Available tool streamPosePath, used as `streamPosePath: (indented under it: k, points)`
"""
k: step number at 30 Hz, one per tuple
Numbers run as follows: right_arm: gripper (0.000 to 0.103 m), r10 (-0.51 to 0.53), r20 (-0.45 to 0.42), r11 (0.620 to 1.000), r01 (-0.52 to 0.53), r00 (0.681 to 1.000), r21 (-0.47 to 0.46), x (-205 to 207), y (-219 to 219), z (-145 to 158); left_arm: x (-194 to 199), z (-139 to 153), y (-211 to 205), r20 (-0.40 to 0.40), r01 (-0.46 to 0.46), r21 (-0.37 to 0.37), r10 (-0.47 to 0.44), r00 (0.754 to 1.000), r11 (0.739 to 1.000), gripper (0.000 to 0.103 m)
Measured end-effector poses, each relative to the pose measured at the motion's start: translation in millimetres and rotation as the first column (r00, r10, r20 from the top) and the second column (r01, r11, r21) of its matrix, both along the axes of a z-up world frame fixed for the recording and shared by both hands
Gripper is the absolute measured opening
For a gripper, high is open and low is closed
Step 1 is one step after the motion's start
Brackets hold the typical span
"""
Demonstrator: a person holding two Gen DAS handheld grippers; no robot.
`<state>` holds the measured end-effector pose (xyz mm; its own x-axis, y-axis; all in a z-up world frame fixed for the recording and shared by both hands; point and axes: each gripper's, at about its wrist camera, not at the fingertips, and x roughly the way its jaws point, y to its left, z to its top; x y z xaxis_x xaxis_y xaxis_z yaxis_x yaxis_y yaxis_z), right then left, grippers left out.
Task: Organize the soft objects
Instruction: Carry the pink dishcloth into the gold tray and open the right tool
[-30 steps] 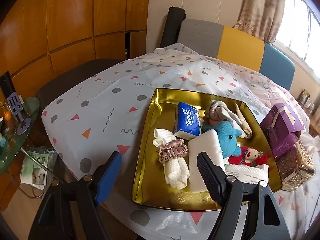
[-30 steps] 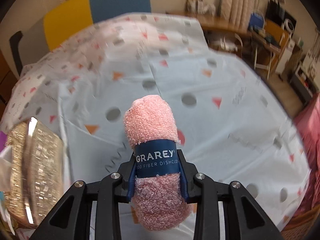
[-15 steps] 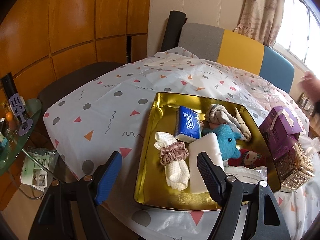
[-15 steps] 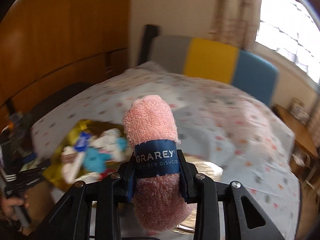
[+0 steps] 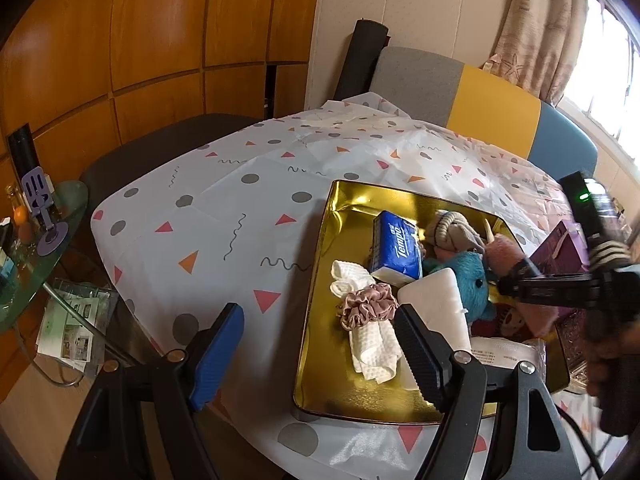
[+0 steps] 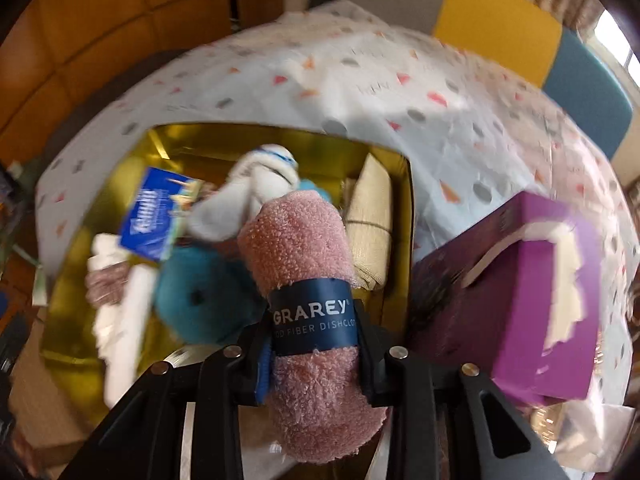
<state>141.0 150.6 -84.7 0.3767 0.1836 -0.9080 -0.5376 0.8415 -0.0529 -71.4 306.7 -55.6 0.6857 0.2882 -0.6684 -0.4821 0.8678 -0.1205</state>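
Note:
A gold tray (image 5: 320,280) on the patterned tablecloth holds several soft things: a blue tissue pack (image 5: 396,252), a blue plush (image 5: 468,280), a pink scrunchie (image 5: 366,308) on a white cloth, a white sponge (image 5: 436,304). My right gripper (image 6: 314,334) is shut on a rolled pink dishcloth (image 6: 304,248) with a blue band and holds it above the tray's right side; it also shows in the left wrist view (image 5: 516,276). My left gripper (image 5: 320,344) is open and empty at the tray's near left edge.
A purple box (image 6: 532,300) stands right of the tray (image 6: 400,160), with a glittery gold box below it. A multicoloured chair back (image 5: 480,100) is behind the table. A glass side table (image 5: 36,248) with clutter stands at the left.
My right gripper swung with the pink dishcloth from beside the table to over the tray and now appears in the left wrist view. My left gripper has barely moved.

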Motion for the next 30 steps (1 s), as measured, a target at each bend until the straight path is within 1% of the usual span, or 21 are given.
streamPosePath:
  k: [3,5,8,10,12,15,17,21,24,27,30]
  points:
    - [0.032,-0.019,-0.015,1.000,0.019,1.000,0.005,5,3,-14,2,-1,-1,-0.005,0.004,0.003,-0.004,1.000,1.000,0.078]
    - [0.034,-0.009,-0.005,1.000,0.009,1.000,0.018,4,4,-16,3,-1,-2,-0.009,0.004,0.004,-0.004,1.000,1.000,0.078]
    - [0.038,0.006,-0.012,0.998,-0.005,1.000,0.061,2,1,-14,5,0,-6,-0.013,0.007,0.012,-0.007,1.000,1.000,0.078]
    - [0.043,0.016,-0.025,0.997,-0.014,1.000,0.081,1,0,-13,6,2,-8,-0.015,0.010,0.017,-0.010,1.000,1.000,0.078]
    - [0.045,0.029,-0.006,0.996,-0.029,1.000,0.087,-5,0,-9,6,4,-11,-0.015,0.017,0.024,-0.016,1.000,1.000,0.078]
    - [0.053,0.045,0.047,0.993,-0.050,0.998,0.103,-19,-3,3,7,8,-15,-0.010,0.023,0.040,-0.022,1.000,0.999,0.079]
    - [0.053,0.050,0.086,0.992,-0.060,0.995,0.115,-31,-8,13,6,12,-18,-0.003,0.026,0.049,-0.026,1.000,0.998,0.081]
    - [0.053,0.062,0.131,0.985,-0.082,0.990,0.154,-54,-22,25,7,15,-24,0.000,0.037,0.062,-0.037,0.999,0.997,0.082]
    - [0.053,0.096,0.139,0.975,-0.122,0.986,0.187,-69,-26,22,8,15,-28,-0.003,0.046,0.067,-0.046,0.999,0.997,0.083]
    - [0.053,0.110,0.142,0.977,-0.133,0.984,0.167,-74,-21,11,8,18,-33,-0.002,0.057,0.074,-0.057,0.998,0.996,0.084]
    - [0.053,0.117,0.154,0.976,-0.142,0.981,0.165,-74,-15,8,7,23,-39,0.005,0.064,0.090,-0.065,0.998,0.994,0.087]
